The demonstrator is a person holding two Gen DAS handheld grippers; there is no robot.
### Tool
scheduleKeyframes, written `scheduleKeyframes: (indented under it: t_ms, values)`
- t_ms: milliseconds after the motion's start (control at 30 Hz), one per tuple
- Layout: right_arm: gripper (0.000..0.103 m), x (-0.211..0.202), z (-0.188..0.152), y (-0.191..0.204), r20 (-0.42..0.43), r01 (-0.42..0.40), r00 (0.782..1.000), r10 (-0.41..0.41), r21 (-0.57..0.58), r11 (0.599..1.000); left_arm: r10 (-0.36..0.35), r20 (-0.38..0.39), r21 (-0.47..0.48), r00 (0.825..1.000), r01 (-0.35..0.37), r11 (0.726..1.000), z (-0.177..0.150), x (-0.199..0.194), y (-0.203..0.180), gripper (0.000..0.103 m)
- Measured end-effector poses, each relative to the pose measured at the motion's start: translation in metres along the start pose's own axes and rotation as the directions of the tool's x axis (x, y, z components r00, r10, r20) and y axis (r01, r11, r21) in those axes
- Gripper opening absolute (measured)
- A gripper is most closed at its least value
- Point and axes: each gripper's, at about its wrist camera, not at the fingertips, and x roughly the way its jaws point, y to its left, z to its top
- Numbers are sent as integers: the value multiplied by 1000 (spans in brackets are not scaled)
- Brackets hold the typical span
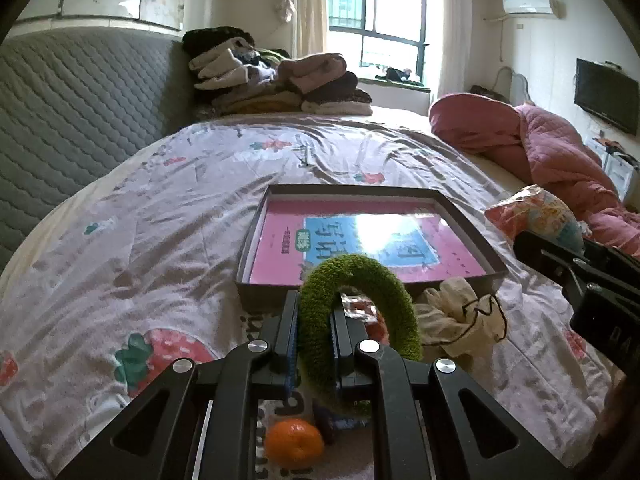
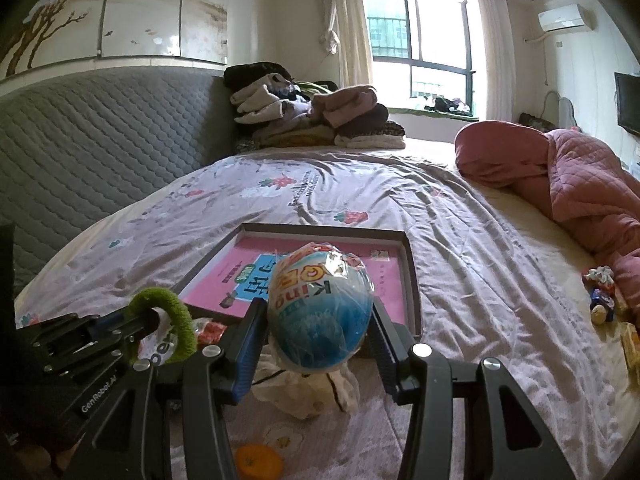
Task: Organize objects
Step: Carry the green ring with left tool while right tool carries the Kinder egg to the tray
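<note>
My left gripper (image 1: 316,304) is shut on a green fuzzy ring (image 1: 384,280), held just in front of a shallow dark box (image 1: 360,190) with a pink book (image 1: 276,252) inside. My right gripper (image 2: 320,312) is shut on a plastic-wrapped blue and white egg toy (image 2: 320,312), held above the near edge of the same box (image 2: 412,276). The left gripper with the ring (image 2: 176,316) shows at the lower left of the right wrist view. The right gripper's body (image 1: 580,276) and the egg toy (image 1: 536,216) show at the right of the left wrist view.
On the strawberry-print bed sheet (image 1: 140,240) lie an orange (image 1: 294,442), a crumpled white cloth (image 1: 460,316) and a small red packet (image 1: 360,306). Wrapped sweets (image 2: 602,294) lie at the far right. A pink quilt (image 2: 568,176) and folded clothes (image 2: 312,120) sit further back.
</note>
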Motion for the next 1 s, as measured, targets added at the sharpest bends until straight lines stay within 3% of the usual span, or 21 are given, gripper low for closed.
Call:
scheduleKeyframes:
  t_ms: [433,1000]
  values:
    - [50,25,14,-6,-23,25,999,-25,-2,1000,36,5,-18,999,-36,999,22,17,21,13]
    - [50,78,32,-27,-104,80,991,-80,0,997,27,-59,-19,998,-28,999,62,65,28,13]
